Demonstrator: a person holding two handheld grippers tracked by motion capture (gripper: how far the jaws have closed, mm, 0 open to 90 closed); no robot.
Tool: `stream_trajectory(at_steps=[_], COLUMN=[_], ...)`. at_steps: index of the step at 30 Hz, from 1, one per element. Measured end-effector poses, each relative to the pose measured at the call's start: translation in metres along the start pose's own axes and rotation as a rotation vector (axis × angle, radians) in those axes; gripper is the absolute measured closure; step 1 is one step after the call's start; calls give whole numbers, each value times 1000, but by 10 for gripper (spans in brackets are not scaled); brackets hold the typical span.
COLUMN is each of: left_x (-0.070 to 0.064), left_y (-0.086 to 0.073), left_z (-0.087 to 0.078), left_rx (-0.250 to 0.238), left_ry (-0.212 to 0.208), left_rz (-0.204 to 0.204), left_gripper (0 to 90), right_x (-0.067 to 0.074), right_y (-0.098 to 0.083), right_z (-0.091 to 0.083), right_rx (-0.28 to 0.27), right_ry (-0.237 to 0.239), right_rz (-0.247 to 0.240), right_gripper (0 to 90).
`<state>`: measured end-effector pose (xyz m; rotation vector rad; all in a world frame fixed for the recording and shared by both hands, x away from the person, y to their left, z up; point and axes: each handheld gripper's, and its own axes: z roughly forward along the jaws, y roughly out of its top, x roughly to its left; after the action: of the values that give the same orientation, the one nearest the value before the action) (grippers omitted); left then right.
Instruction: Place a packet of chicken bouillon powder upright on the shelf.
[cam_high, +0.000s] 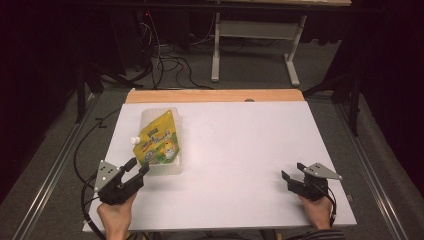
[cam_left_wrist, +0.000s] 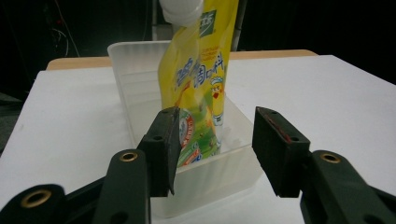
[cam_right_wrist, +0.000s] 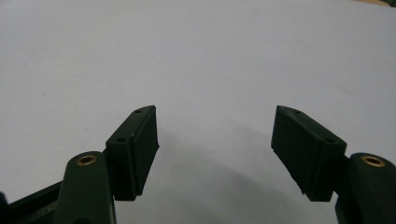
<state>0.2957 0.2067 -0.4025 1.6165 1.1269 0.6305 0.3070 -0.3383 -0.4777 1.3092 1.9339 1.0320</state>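
Note:
A yellow spouted pouch (cam_high: 159, 137) with a white cap lies tilted in a clear plastic tub (cam_high: 176, 169) at the table's left. My left gripper (cam_high: 138, 168) stands open just in front of the tub's near wall, touching nothing. In the left gripper view the pouch (cam_left_wrist: 201, 74) leans up out of the tub (cam_left_wrist: 133, 74) beyond the gripper (cam_left_wrist: 217, 149), and the tub's near corner lies between the spread jaws. My right gripper (cam_high: 292, 172) rests open at the table's right front. In the right gripper view that gripper (cam_right_wrist: 215, 140) has bare table between its jaws.
The white tabletop (cam_high: 240, 150) has a wooden strip (cam_high: 215, 95) along its far edge. Beyond it, cables (cam_high: 170, 62) lie on the floor beside the white legs of another table (cam_high: 216, 50). Dark curtains flank both sides.

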Motion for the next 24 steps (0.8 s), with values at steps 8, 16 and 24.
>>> stream_trajectory(at_steps=[8, 16, 24], left_x=[-11, -21, -32], left_y=[6, 7, 8], left_z=[0, 5, 14], left_rx=[37, 52, 59], left_ry=[0, -29, -63], left_rz=[30, 56, 74], left_gripper=[503, 480, 469], right_x=[0, 0, -1], right_y=[0, 0, 0], right_z=[0, 0, 0], right_rx=[1, 2, -1], right_ry=[1, 2, 2], right_rz=[0, 0, 1], right_gripper=[323, 322, 322])
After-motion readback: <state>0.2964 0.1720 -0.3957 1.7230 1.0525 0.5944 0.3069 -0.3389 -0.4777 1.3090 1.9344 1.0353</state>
